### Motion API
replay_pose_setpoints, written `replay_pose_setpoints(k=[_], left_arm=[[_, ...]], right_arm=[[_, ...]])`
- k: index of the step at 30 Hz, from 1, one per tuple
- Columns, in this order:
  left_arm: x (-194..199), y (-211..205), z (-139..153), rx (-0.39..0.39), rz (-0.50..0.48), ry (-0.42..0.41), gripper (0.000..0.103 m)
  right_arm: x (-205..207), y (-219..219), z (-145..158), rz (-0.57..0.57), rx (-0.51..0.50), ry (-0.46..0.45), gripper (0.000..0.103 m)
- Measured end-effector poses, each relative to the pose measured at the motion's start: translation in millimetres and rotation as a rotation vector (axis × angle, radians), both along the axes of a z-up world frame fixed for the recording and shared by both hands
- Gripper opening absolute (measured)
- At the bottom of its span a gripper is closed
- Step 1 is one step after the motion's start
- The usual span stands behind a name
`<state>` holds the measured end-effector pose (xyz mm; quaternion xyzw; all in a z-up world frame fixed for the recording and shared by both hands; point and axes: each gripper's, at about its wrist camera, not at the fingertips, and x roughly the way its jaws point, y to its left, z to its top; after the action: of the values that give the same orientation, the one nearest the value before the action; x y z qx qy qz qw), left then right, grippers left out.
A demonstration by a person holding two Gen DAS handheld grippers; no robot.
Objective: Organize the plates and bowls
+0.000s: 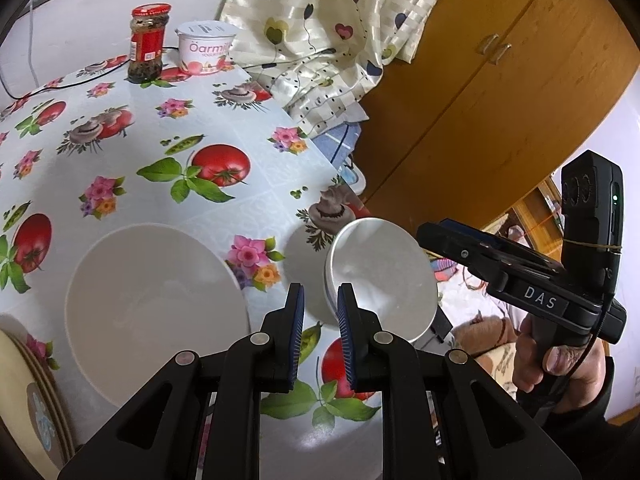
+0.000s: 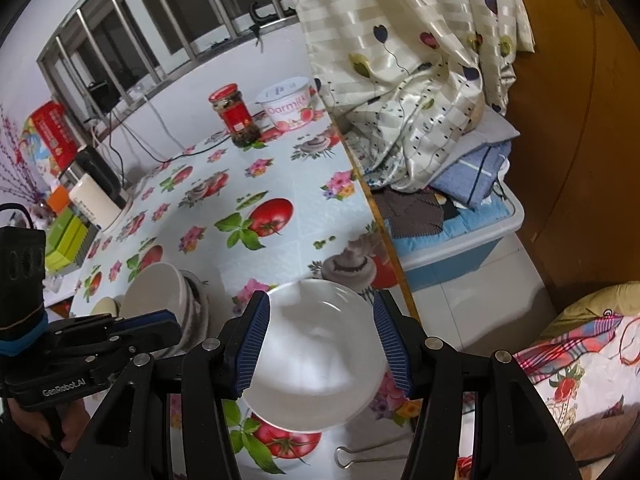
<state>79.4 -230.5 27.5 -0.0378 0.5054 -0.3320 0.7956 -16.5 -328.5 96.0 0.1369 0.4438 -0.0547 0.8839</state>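
Observation:
A small white bowl (image 2: 316, 356) hangs tilted above the table's right edge between the blue pads of my right gripper (image 2: 322, 344), which grips it across its rim. In the left wrist view the same bowl (image 1: 380, 276) shows tilted, with the right tool behind it. A larger white bowl (image 1: 156, 312) sits on the tablecloth left of my left gripper (image 1: 320, 336); it also shows in the right wrist view (image 2: 160, 292). The left gripper is empty, its pads a narrow gap apart. Stacked cream plates (image 1: 28, 400) sit at the lower left.
A sauce jar (image 1: 147, 42) and a yoghurt tub (image 1: 206, 46) stand at the table's far end. A kettle (image 2: 94, 200) and boxes (image 2: 66, 236) line the far left side. A binder clip (image 2: 360, 456) lies near the front. A blue bin of clothes (image 2: 456, 240) sits beyond the table's right edge (image 2: 376, 208).

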Motion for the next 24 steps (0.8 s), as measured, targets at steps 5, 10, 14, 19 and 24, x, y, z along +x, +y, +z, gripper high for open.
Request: replay_pose_setpoints(k=[5,10,14,19,24], left_arm=[[1,-9,-5,0.014,-0.014,0.010,0.018],[2,-18,-10,0.025,-0.025,0.016,0.018],[4,-24,-14,0.037,-0.031,0.022,0.018],[6,-30,-21,0.050,-0.039,0.031,0.018],[8,-36,-28,0.055,-0.049,0.049,0.018]], right_arm=[[-4,-8,-8,-0.012,0.005,0.019,0.051],[-9,-16,-17,-0.022,0.014,0.042,0.044],[-10,-19,-24,-0.025,0.022,0.059,0.040],[-11,-22,-34,-0.025,0.039,0.083,0.034],[-11,-24,-44,-0.030,0.055,0.108,0.027]])
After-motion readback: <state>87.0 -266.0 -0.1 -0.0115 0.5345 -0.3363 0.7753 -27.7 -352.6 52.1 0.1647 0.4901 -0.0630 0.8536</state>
